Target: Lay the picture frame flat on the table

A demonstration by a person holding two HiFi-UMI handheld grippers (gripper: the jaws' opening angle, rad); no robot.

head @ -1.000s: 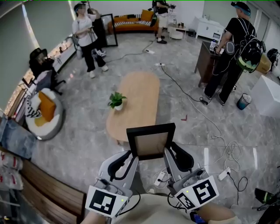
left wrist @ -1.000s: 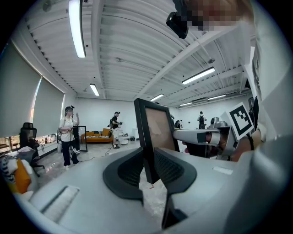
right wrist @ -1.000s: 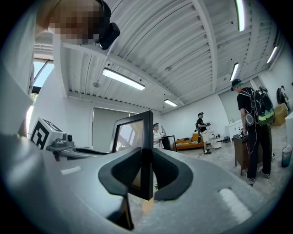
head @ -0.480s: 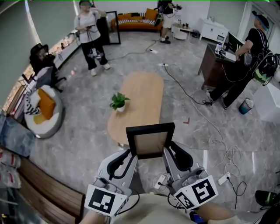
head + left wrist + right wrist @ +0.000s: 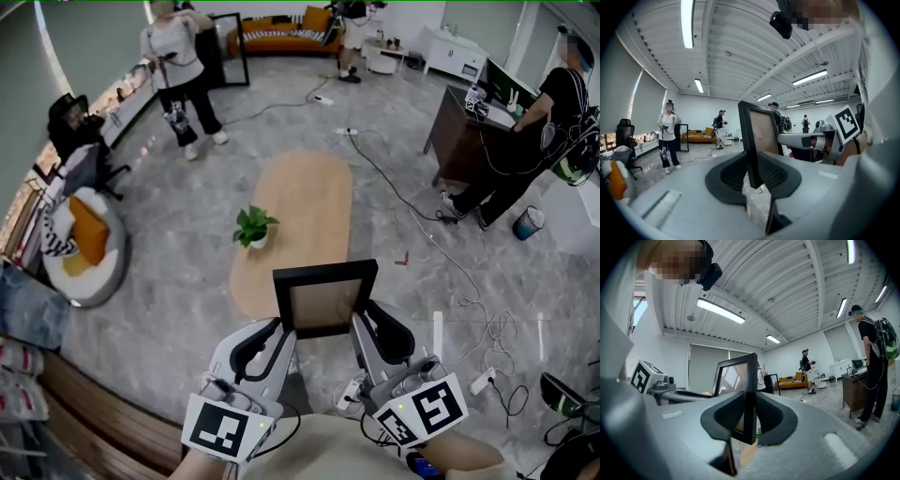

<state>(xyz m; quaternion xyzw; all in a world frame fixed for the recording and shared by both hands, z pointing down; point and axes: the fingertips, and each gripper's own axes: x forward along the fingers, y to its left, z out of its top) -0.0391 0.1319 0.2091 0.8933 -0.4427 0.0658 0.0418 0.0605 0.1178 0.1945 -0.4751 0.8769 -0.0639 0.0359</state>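
Observation:
A black picture frame (image 5: pixel 325 298) with a brown backing hangs in the air near the close end of the oval wooden table (image 5: pixel 298 211). My left gripper (image 5: pixel 286 336) is shut on the frame's left edge, and my right gripper (image 5: pixel 361 330) is shut on its right edge. The left gripper view has the picture frame (image 5: pixel 755 140) standing upright between the jaws of the left gripper (image 5: pixel 751 171). In the right gripper view the picture frame (image 5: pixel 740 390) is clamped edge-on by the right gripper (image 5: pixel 749 420), its glass side facing left.
A small potted plant (image 5: pixel 253 228) stands on the table's left side. Cables and a power strip (image 5: pixel 482 379) lie on the grey floor at right. A dark desk (image 5: pixel 469 127) with a person (image 5: pixel 539 131) stands far right; another person (image 5: pixel 178 80) stands far left. A round chair (image 5: pixel 80 248) sits at left.
The view has shifted slightly forward towards the table. Both grippers keep their hold on the frame. The people in the background have moved.

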